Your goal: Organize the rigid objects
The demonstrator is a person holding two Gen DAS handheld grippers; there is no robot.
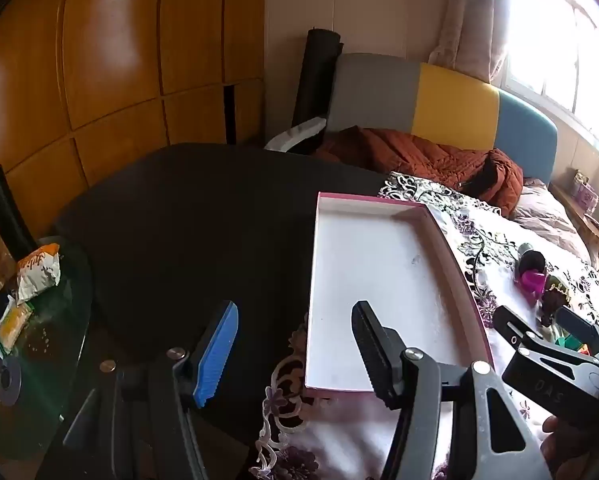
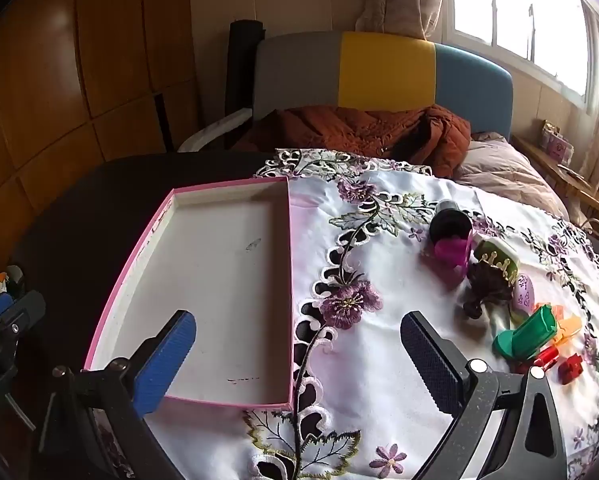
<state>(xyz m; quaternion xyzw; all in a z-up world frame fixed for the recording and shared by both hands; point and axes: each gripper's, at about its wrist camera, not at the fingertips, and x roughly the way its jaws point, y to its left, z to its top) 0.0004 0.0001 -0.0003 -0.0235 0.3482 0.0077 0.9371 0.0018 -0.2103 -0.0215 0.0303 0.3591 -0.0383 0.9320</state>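
Above box (image 2: 219,272), both tongs angled down, empty

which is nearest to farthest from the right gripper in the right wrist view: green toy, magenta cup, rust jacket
Measured from the right gripper, whose fingers stand wide open with nothing between them:
1. green toy, just to the right, on the embroidered cloth
2. magenta cup, farther up the cloth, lying on its side
3. rust jacket, beyond the cloth, against the headboard
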